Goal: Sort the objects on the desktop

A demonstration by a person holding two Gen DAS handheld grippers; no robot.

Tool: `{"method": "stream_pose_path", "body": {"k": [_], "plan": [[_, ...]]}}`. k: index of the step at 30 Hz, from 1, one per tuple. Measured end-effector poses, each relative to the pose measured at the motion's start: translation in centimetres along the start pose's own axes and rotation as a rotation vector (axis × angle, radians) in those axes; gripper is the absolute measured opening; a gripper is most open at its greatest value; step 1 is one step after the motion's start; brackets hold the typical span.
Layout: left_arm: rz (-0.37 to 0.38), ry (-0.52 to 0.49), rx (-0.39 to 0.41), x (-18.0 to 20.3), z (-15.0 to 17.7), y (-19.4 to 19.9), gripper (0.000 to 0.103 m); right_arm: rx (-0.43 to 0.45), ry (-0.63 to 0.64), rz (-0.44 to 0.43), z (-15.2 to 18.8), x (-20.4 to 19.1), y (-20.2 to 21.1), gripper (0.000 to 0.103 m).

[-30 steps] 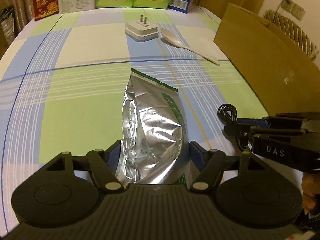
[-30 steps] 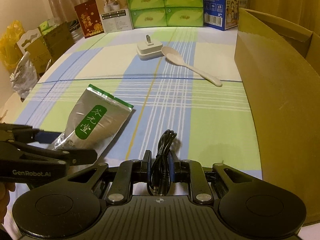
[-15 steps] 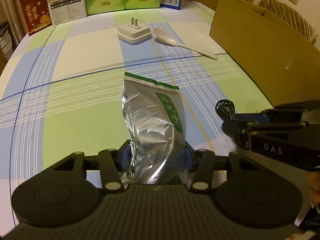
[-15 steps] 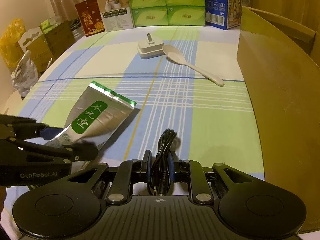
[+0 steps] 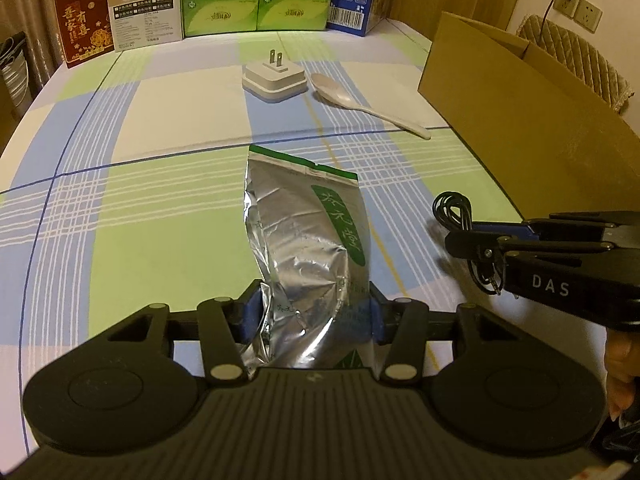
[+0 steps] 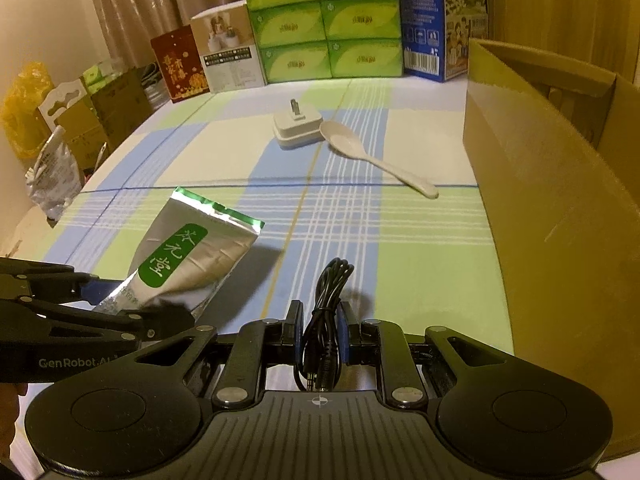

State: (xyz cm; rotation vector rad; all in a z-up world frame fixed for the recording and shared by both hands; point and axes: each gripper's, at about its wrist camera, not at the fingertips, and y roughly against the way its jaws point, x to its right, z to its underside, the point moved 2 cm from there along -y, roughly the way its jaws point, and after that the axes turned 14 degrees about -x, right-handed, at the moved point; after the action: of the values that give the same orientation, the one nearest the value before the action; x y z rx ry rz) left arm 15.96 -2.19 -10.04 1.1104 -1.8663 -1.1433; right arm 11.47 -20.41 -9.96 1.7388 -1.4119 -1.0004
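The left gripper (image 5: pixel 310 312) clamps a crinkled silver foil pouch (image 5: pixel 304 240); at its 3 o'clock, the right gripper (image 6: pixel 320 326) grips a coiled black cable (image 6: pixel 328 300).

The foil pouch's (image 5: pixel 304 248) lower end was swallowed between the left gripper's (image 5: pixel 310 316) blue pads, its bottom edge out of sight behind the housing. Same story on the right: the coiled black cable's (image 6: pixel 326 320) near loops vanished under the right gripper (image 6: pixel 320 336) body. The cardboard box (image 6: pixel 560 240) ran off the right edge, its inside barely visible. Print on the back-row cartons was too small to read, and a fingertip (image 5: pixel 618 376) was cropped at the frame's edge.
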Motion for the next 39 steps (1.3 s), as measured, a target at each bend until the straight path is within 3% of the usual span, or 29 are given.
{"method": "stream_pose_path", "body": {"k": [19, 39], "plan": [[0.061, 0.123, 0.099, 2.8, 2.9, 5.9, 0.045, 0.1, -0.035, 0.006, 3.2, -0.5, 6.9, 0.014], [0.118, 0.116, 0.183, 9.9, 5.2, 11.0, 0.045, 0.214, -0.082, 0.022, 6.3, 2.2, 15.4, 0.014]]}}
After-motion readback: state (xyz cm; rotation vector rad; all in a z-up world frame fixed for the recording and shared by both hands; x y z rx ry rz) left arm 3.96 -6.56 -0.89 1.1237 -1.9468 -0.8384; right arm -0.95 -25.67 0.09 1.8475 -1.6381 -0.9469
